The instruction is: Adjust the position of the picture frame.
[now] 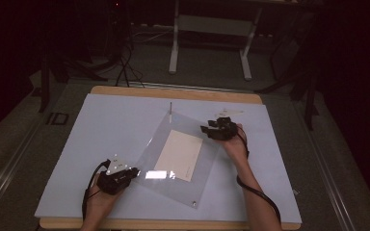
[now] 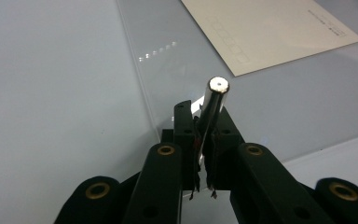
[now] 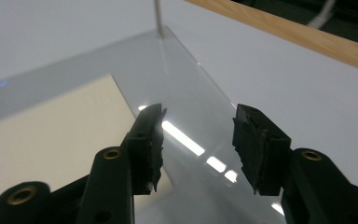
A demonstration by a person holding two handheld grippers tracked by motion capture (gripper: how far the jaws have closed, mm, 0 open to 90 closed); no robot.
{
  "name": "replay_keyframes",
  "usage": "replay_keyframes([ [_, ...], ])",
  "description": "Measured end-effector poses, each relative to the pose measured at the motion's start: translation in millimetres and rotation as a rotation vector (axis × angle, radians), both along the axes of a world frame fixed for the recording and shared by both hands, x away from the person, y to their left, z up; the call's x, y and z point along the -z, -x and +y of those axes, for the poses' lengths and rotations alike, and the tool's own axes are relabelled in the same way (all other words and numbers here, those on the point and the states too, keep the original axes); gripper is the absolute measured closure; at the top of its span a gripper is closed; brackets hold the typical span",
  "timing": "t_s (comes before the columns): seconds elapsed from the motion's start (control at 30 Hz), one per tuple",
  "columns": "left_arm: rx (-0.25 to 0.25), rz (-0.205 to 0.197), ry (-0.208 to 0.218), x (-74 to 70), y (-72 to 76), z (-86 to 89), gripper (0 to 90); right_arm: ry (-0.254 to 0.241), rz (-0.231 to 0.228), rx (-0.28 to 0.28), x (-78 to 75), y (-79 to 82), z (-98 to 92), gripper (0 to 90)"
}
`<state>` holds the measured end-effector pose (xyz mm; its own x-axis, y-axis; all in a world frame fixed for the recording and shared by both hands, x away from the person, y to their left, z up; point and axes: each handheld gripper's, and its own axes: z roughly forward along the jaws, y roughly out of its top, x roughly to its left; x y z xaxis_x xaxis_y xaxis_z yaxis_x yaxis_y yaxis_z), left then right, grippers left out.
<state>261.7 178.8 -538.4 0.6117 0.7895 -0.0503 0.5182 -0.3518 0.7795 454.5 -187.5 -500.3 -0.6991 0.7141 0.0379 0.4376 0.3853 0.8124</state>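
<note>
— High view first: what lies on the pale blue-white tabletop (image 1: pixel 101 125)?

— A clear, rectangular plastic sheet (image 1: pixel 183 185), turned at an angle, with a cream rectangular card (image 1: pixel 178 155) on or under it near the middle. A thin upright pin (image 1: pixel 171 109) stands at the sheet's far corner, and a small dark fastener (image 1: pixel 193 203) sits at the near corner.

— And the left hand-held gripper (image 1: pixel 133 172)?

— It sits at the sheet's near-left corner. In the left gripper view, its jaws are clenched on a shiny, silver metal post (image 2: pixel 213 111) with a round flat top, which rises tilted between them. The left hand-held gripper (image 2: pixel 204 140) is over the sheet's (image 2: pixel 279 107) edge, and the card (image 2: pixel 265 30) lies well ahead of it, apart from the jaws.

— The right hand-held gripper (image 1: pixel 207 129)?

— It is at the sheet's far-right edge, near the far corner. In the right gripper view, its jaws stand released, wide apart, with nothing between them. The right hand-held gripper (image 3: pixel 198 140) hangs above the sheet (image 3: pixel 186 84); the card (image 3: pixel 51 135) is beside its left jaw, and the pin (image 3: pixel 158 18) is farther ahead at the corner. Whether the jaws touch the sheet, I cannot tell.
</note>
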Motion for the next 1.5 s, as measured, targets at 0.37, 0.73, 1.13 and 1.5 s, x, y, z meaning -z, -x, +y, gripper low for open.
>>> replay_keyframes([
  [0.37, -0.028, -0.011, 0.017, 2.1, 2.6, -0.8, 84.0, -0.027, 0.023, -0.059, 12.7, -46.7, 67.3, 57.3],
  [0.73, -0.046, 0.02, 0.058, 4.3, 0.9, 0.3, 81.7, 0.029, 0.072, -0.02, 16.8, -80.0, 125.2, 59.3],
  [1.13, -0.059, 0.003, 0.039, 4.3, -0.4, -3.9, 81.7, 0.094, 0.078, 0.098, 28.6, -98.7, 150.6, 81.1],
  [1.5, -0.081, 0.039, 0.09, 3.9, -3.3, -2.1, 82.8, 0.105, 0.064, 0.125, 27.6, -94.1, 147.3, 85.6],
])
